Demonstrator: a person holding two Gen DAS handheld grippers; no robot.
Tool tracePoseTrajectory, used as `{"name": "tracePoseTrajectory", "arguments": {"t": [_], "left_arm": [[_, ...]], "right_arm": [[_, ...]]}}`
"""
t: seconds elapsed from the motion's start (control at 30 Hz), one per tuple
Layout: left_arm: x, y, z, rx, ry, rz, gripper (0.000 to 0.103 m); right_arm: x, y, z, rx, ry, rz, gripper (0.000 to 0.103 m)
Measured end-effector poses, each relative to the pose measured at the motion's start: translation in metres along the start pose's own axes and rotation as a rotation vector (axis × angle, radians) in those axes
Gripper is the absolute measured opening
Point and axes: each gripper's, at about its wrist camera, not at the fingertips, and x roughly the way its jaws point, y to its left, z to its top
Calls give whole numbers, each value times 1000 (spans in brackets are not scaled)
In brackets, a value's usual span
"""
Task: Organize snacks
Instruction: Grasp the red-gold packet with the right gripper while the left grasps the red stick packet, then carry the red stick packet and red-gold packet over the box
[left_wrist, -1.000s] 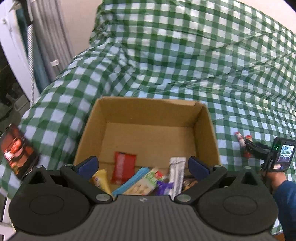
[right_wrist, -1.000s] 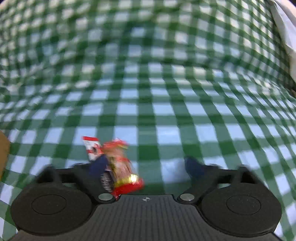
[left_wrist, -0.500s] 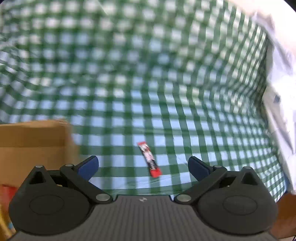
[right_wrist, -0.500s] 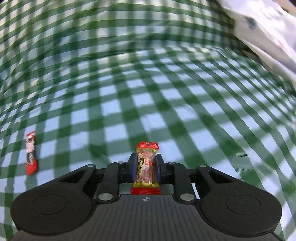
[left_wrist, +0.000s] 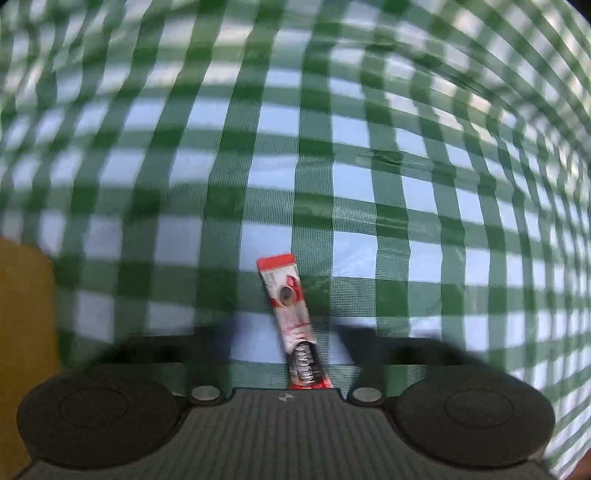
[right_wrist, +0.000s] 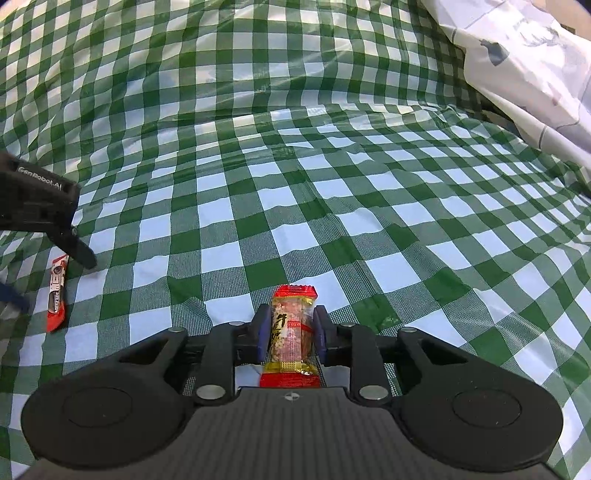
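Slim red-and-white foil stick sachet (left_wrist: 293, 325) w/ dark lettering at near end lies flat on green-and-white checked plastic cloth (left_wrist: 351, 177), long axis slightly tilted. It sits between the left gripper (left_wrist: 284, 339) fingers, which are motion-blurred; jaws look apart, not touching sachet, but exact gap cannot be told. Right wrist view shows same sachet (right_wrist: 57, 291) beside left gripper's finger tip. Right gripper (right_wrist: 291, 328) clamped on clear-bodied snack bar w/ red crimped ends (right_wrist: 291, 328), pinkish grainy filling visible, held upright above cloth. Brown cardboard box edge (left_wrist: 22, 332) at far left. White printed fabric (right_wrist: 524, 66) upper right.
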Motion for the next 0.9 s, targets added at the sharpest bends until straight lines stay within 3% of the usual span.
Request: {"name": "tracePoseTrajectory", "arguments": {"t": [0.13,0.27,0.4,0.53,0.67,0.9], "left_arm": [[-20,13,-6,-2,-2,-23,6],[-72,26,-30,24,-48,-83,6],[-148,44,-80,81,-106,-183,6],[-218,75,-141,108,-158,-231,6],[-267,115,-201,117,-216,-194,6],[-325,206,-293,67,-307,-86,6]], "right_arm": [[-8,0,3,36,5,-2,20],[-47,2,10,68,-37,15,20],[-112,16,14,76,-96,100,20],[-184,38,4,53,-139,203,20],[-251,71,-21,-7,-148,291,20],[-346,141,-73,-126,-87,445,20]]}}
